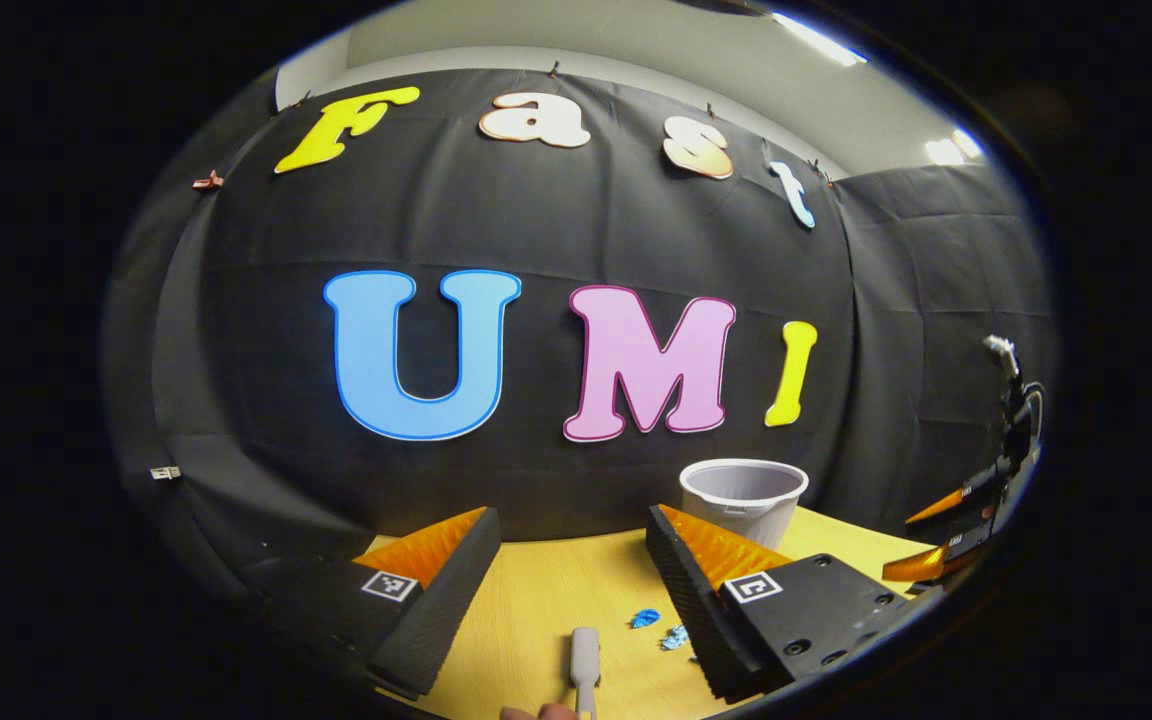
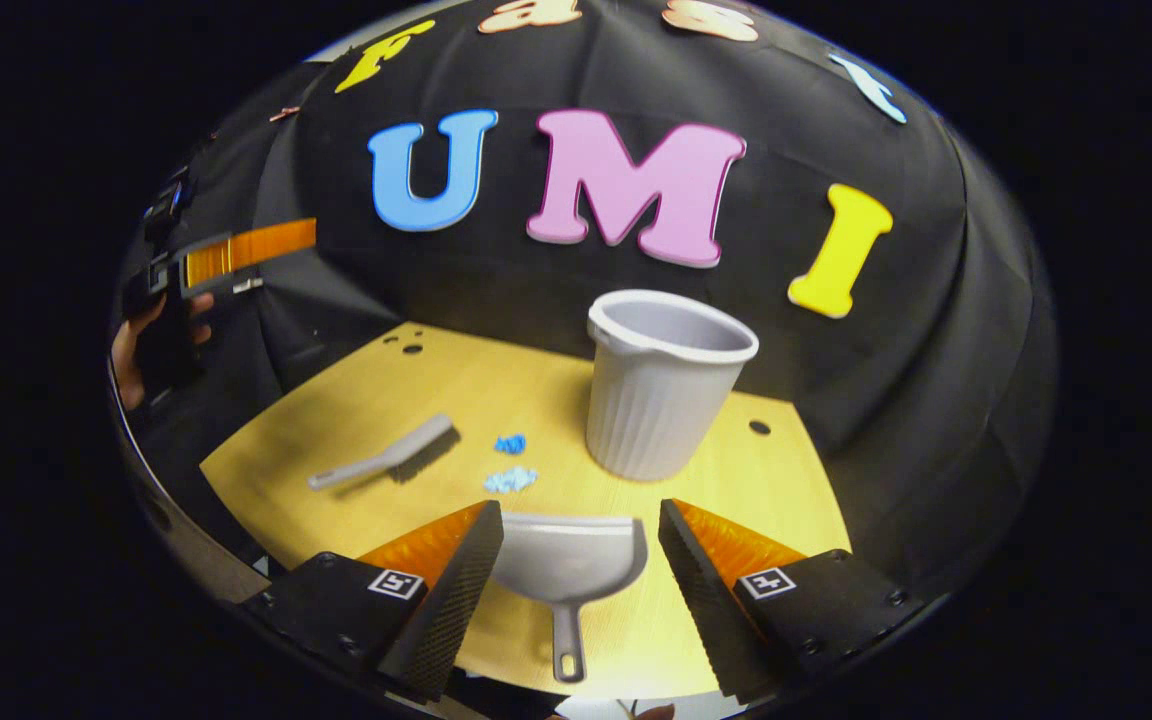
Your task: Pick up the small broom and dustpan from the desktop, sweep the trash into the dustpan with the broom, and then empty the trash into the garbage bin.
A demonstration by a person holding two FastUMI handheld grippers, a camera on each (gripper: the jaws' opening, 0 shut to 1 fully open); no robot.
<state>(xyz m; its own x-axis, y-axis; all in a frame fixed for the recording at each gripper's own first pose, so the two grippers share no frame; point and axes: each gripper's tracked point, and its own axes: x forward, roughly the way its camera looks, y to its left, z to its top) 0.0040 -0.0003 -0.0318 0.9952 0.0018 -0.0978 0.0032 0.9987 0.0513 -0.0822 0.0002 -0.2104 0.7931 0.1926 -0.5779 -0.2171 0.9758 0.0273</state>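
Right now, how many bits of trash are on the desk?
2: a dark blue scrap nearer the bin, and a pale blue scrap just in front of it, nearer the dustpan. Smaller crumbs may be hidden.

In the right gripper view, the bin [image 2: 664, 385] stands on the worktop [image 2: 786, 480], far from the camera at about 1 o'clock. The dustpan [image 2: 568, 565] lies near, at 6 o'clock from the bin, with its handle pointing to the camera. The broom [image 2: 386, 455] lies at 9 o'clock from the bin, well apart. The two bits of trash [image 2: 510, 462] lie between the broom and the bin, at 11 o'clock from the dustpan.
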